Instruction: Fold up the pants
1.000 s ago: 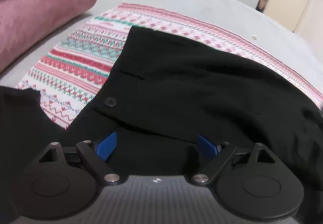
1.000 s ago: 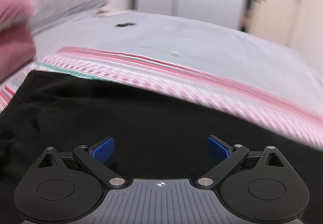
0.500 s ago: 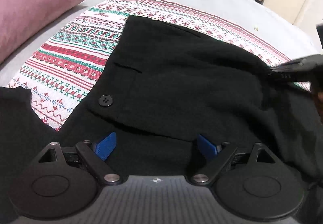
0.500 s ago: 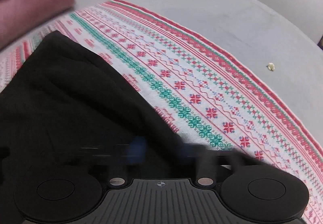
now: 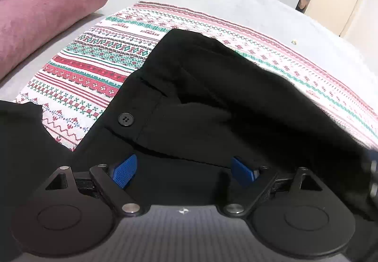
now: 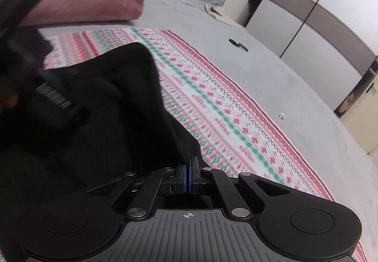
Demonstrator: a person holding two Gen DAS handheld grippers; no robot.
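A: Item one, black pants (image 5: 212, 106). Location?

B: On the patterned cloth (image 5: 94, 66) spread over the grey bed (image 5: 236, 2). The waistband end with the button (image 5: 125, 119) sits to the near left in the left wrist view. The legs run off to the right, so the long axis lies roughly left to right across that view. One layer is humped up rather than flat.

A: Item two, right hand-held gripper (image 6: 189, 175). State?

B: Pads pressed together with a black fabric edge pinched between them. The cloth hangs from that point down and leftward toward the rest of the garment.

A: Item three, left hand-held gripper (image 5: 183, 170). State?

B: Blue pads (image 5: 124, 171) spread wide, nothing between them. It hovers low over the waist area, black fabric directly under and ahead of it.

A: Which is nearer the waistband?

B: The left one; the button lies just ahead and slightly left of its fingers. The right one is out along the leg side, already holding an edge.

A: Relation governing the next move?

B: Judgement only: the held edge is to the right of the waist, so a fold would carry it leftward along the long axis toward the button end, with the left one likely pinning or taking the waist.

A: Other entries?

B: Pink pillow (image 5: 42, 9) at far left, wardrobe (image 6: 314, 16) beyond the bed.
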